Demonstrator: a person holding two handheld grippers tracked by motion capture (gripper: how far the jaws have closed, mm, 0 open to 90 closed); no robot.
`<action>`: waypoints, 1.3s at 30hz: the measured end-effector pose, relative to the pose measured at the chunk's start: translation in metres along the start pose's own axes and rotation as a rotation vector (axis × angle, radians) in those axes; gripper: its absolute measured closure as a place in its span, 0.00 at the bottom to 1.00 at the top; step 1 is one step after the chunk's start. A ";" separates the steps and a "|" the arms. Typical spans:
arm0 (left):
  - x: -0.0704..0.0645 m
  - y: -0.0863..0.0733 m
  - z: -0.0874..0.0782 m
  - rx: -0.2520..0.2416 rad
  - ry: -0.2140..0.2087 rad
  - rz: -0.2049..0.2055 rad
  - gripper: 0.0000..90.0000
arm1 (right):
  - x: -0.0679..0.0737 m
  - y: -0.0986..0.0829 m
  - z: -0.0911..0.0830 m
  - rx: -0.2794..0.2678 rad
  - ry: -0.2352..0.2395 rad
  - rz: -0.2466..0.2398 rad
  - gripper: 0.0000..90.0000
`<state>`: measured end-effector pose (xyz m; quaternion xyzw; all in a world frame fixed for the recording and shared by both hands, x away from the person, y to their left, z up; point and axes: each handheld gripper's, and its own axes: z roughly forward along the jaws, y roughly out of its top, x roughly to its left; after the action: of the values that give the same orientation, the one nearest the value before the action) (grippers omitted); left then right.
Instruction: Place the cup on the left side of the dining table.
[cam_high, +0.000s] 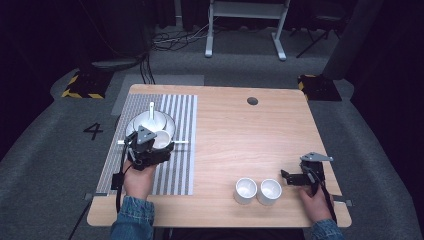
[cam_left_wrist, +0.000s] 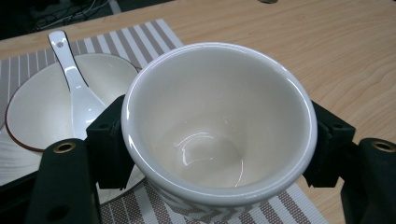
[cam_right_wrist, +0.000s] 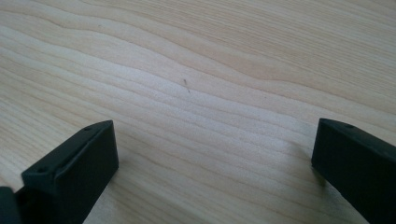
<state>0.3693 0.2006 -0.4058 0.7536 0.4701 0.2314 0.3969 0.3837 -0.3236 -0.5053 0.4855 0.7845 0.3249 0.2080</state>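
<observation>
Over the striped mat (cam_high: 172, 150), our left gripper (cam_high: 150, 145) squeezes a white cup (cam_left_wrist: 219, 126) just beside the bowl (cam_left_wrist: 42, 105); our right gripper (cam_high: 295, 177) waits spread wide, near two more cups (cam_high: 257, 191).

Likely a lab or recording studio, dark surroundings, grey carpet marked with a number 4 (cam_high: 93, 131), hazard-taped floor weights (cam_high: 82, 86), loose cables (cam_high: 172, 40), lone wooden worktop (cam_high: 250, 135)

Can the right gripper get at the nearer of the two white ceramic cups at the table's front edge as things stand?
Probably yes. The right gripper is open, holds nothing, and points toward the nearer white ceramic cup, with bare wooden table between them. The second white cup stands on the far side, so not in the way.
</observation>
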 end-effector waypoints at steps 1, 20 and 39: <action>0.001 -0.001 0.003 0.009 -0.001 -0.001 0.30 | 0.000 0.000 0.000 0.000 0.000 0.000 0.01; -0.001 -0.018 0.050 0.179 -0.016 0.002 0.30 | 0.000 0.000 0.000 0.000 -0.001 0.000 0.01; -0.004 -0.023 0.066 0.218 -0.028 0.021 0.29 | 0.000 0.000 0.000 0.000 -0.002 0.001 0.01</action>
<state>0.4028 0.1775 -0.4622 0.8003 0.4791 0.1723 0.3166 0.3837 -0.3235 -0.5053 0.4862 0.7841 0.3245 0.2085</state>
